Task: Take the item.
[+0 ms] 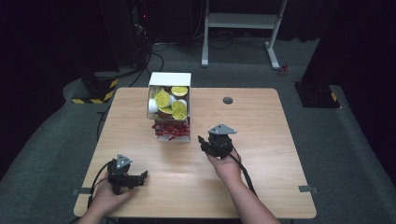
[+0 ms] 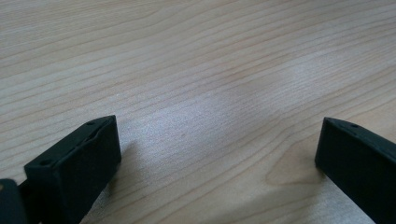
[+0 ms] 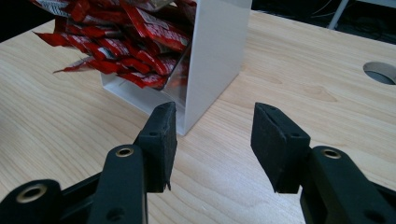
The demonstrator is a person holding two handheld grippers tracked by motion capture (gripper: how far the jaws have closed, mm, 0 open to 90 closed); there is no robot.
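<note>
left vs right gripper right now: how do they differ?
The left gripper lies low at the table's near edge, jaws pointing sideways across bare wood; the right gripper sits farther up, jaws aimed at the white box of red sachets. The left jaws stand wide apart; the right jaws are narrower, still apart. Both hold nothing.

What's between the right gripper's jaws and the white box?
Nothing: bare table. In the right gripper view, the right gripper stands open and empty just short of the white box corner, the red packets beyond it.
</note>
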